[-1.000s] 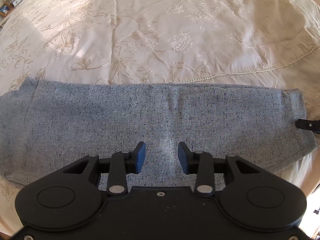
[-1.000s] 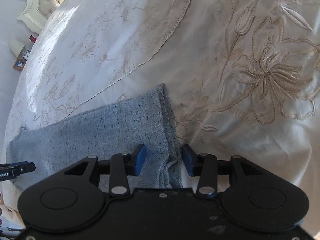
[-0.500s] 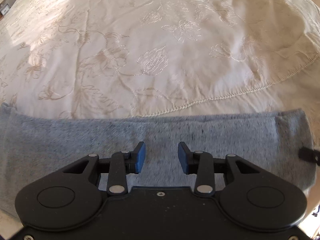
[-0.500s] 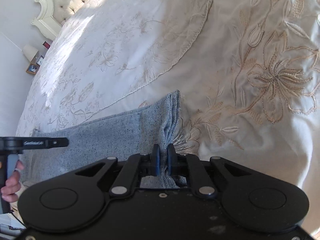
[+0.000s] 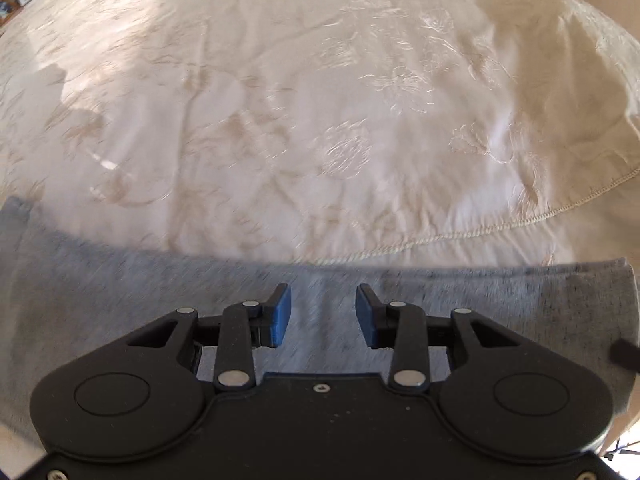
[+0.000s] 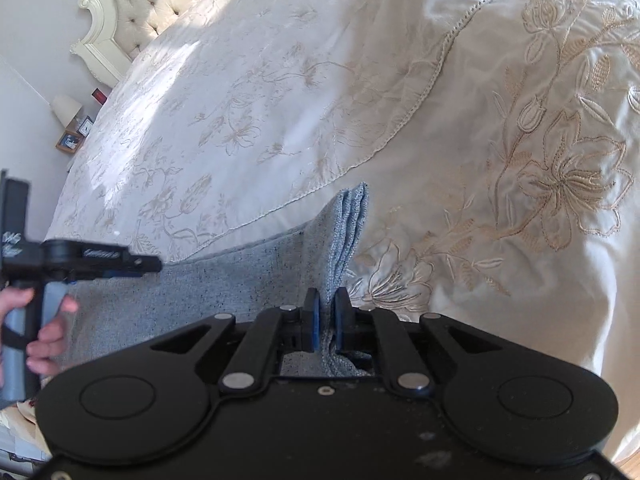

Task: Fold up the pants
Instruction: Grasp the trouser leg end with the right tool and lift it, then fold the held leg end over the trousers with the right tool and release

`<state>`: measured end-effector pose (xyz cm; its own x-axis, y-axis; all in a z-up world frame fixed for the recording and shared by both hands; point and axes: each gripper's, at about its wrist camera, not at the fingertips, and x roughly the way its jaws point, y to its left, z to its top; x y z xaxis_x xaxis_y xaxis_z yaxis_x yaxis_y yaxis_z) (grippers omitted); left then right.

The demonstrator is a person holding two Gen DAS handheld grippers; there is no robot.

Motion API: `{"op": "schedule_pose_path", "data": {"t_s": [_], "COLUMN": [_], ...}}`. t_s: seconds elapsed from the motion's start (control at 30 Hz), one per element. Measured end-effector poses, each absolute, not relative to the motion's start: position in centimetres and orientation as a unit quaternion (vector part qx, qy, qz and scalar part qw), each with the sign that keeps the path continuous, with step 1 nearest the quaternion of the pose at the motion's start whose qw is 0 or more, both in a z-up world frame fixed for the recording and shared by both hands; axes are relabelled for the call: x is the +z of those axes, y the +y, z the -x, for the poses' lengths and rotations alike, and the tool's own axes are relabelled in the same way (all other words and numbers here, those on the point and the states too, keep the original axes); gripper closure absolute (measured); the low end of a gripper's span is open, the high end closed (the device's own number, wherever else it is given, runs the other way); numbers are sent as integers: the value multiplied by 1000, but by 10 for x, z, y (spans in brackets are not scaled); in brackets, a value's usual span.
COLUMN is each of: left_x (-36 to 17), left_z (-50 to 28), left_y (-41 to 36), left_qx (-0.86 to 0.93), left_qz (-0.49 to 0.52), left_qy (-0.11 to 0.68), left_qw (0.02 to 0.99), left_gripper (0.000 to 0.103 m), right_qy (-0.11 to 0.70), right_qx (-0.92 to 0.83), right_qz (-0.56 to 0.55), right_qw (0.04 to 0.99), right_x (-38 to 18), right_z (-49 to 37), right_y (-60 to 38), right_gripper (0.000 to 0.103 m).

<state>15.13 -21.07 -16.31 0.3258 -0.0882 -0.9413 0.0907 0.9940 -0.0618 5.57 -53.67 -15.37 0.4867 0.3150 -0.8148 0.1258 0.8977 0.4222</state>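
Across the bed the pants stretch nine-to-three, right gripper just clamped onto their bunched end, left gripper parted, holding nothing.

Your left gripper and right gripper match: matte black bodies with two round raised discs, silver pivot pins, small screws, and blue pads on black fingers. The left gripper's side bears white lettering, too blurred to read, above a grey handle.
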Motion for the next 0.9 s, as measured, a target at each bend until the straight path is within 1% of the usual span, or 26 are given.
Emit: {"op": "schedule_pose_path", "data": {"t_s": [0.13,0.37,0.47,0.6,0.77,0.9], "left_x": [-167,-215,-200,-166,-127,-111], "left_z": [-119,-106,-106,-101,-97,-93], "left_y": [-198,-212,-203,-165,-92,-32], "left_qx": [-69,-87,-102,-114,-110,-94], "left_qz": [-27,-85,-57,-38,-25,-23], "left_qy": [592,626,619,590,559,545], "left_qw": [803,771,777,798,821,833], "left_gripper": [56,56,57,57,57,57], "right_qy": [502,491,485,475,468,467], "right_qx": [51,37,33,30,30,48], "right_qz": [-225,-216,-206,-191,-171,-164], "right_qw": [833,843,849,858,866,867], "right_x": [-147,-119,-101,-72,-45,-39], "right_z": [-55,-51,-51,-51,-56,-64], "right_y": [-531,-513,-494,-453,-375,-299], "right_gripper": [94,94,94,94,94,94]}}
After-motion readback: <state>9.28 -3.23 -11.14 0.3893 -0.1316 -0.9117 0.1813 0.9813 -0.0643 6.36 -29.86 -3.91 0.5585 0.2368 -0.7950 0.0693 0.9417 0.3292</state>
